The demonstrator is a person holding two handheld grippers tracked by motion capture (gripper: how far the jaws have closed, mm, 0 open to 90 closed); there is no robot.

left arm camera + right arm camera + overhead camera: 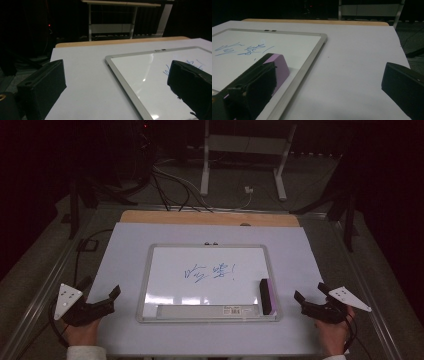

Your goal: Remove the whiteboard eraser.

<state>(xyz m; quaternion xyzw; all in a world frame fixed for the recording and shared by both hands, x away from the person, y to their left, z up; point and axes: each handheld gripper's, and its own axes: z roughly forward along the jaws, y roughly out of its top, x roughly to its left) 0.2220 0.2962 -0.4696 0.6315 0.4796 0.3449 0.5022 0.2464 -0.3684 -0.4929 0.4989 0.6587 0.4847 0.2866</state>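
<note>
Resting both grippers with jaws apart on the surface, you find the eraser [266, 296] nearest your right gripper [311, 303], at the whiteboard's [205, 270] near right corner: light, stiff, probably best pinched across its long sides

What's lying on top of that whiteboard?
On the whiteboard sit blue handwriting, a purple-and-black eraser near its right edge, and a grey tray strip along the near edge. The surface beneath the eraser is hidden.
</note>
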